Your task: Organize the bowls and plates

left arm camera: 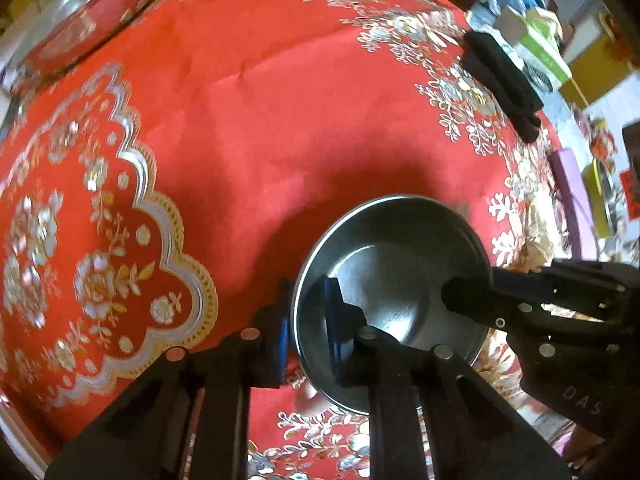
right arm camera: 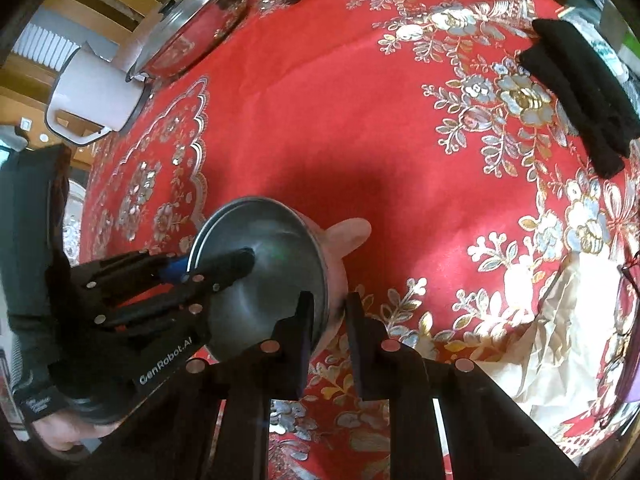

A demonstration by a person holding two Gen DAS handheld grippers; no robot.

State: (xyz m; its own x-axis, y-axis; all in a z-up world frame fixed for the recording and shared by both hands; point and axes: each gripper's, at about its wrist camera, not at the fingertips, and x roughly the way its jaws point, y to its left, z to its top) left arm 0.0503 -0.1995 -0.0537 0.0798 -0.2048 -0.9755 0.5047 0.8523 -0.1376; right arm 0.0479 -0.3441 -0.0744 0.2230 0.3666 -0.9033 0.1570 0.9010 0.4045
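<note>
Centrally, both tongs pinch one steel bowl [left arm camera: 394, 300] over a red floral tablecloth [left arm camera: 280, 120]: left gripper [left arm camera: 308, 328] its near-left rim, right gripper [right arm camera: 326, 320] its right.

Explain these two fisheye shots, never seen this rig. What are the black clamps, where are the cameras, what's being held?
No robot arm here: a person holds a two-finger hand-held gripper in each hand, and a fisheye camera on each looks forward along its fingers.

The left wrist view shows the left hand-held gripper with its fingers either side of the rim of a steel bowl, one blue pad inside and one outside. The right hand-held gripper comes in from the right.

The right wrist view shows the same bowl from the other side. The right gripper's fingers straddle the opposite rim, and a pink item under the bowl shows past it; what it is I cannot tell.

All this sits over a red floral tablecloth. Also on it: a steel pan, a white mug and a black folded cloth.
</note>
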